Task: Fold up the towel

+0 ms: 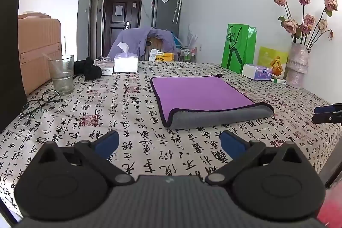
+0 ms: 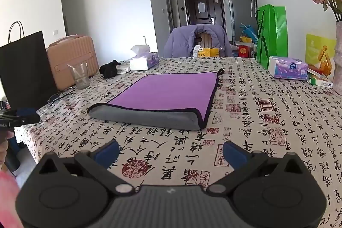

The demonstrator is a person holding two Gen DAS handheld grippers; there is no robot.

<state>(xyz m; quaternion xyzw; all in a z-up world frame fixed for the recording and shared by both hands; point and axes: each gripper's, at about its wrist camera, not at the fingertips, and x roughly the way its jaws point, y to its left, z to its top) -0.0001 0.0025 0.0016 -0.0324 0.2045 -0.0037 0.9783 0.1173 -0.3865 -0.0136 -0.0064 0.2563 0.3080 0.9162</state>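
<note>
A purple towel [image 1: 198, 94] with a grey underside and dark trim lies folded in half on the table, its rounded grey fold toward me. It also shows in the right wrist view [image 2: 168, 92]. My left gripper [image 1: 170, 142] is open and empty, a little short of the towel's near fold. My right gripper [image 2: 171, 152] is open and empty, also short of the fold. Its tip shows at the right edge of the left wrist view [image 1: 327, 113]; the left gripper shows at the left edge of the right wrist view [image 2: 20, 115].
The table [image 1: 128, 112] has a calligraphy-print cloth. On it stand a glass [image 1: 62, 74], eyeglasses [image 1: 40, 104], a tissue box [image 1: 125, 63], a black bundle [image 1: 90, 68], a green bag [image 1: 237, 47], a tissue pack [image 1: 257, 72] and a flower vase [image 1: 298, 64]. A black paper bag [image 2: 25, 69] stands at the left.
</note>
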